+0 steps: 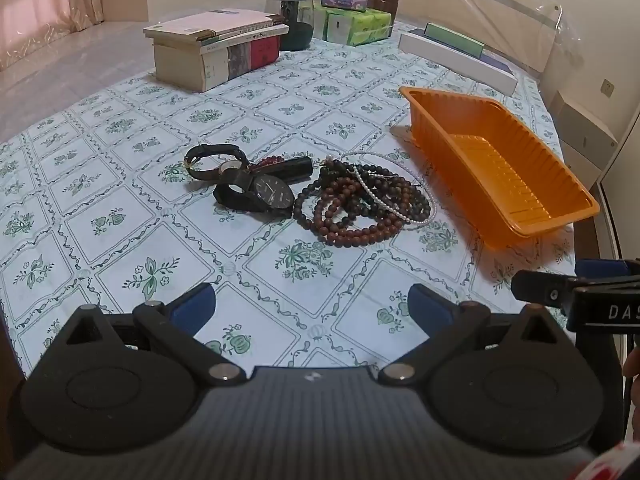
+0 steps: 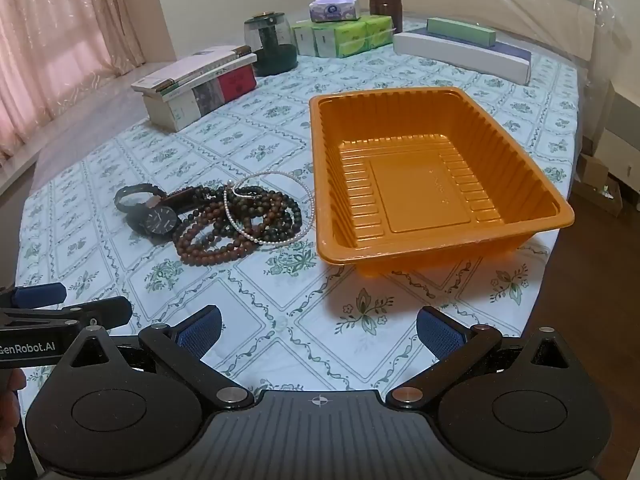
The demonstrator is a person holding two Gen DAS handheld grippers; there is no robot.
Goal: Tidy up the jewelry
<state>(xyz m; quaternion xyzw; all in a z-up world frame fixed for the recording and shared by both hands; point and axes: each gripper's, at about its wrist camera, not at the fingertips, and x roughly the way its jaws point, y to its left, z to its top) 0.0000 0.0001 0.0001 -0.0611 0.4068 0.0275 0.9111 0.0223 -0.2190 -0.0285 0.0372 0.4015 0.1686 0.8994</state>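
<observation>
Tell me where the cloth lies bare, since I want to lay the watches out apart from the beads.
Bare cloth lies between the left gripper and the tangled pile of wooden bead bracelets, and between the stacked books and the black wristwatches. The orange ribbed plastic tray holds nothing. It is crowded where watches, beads and the white pearl strand overlap beside the tray.
</observation>
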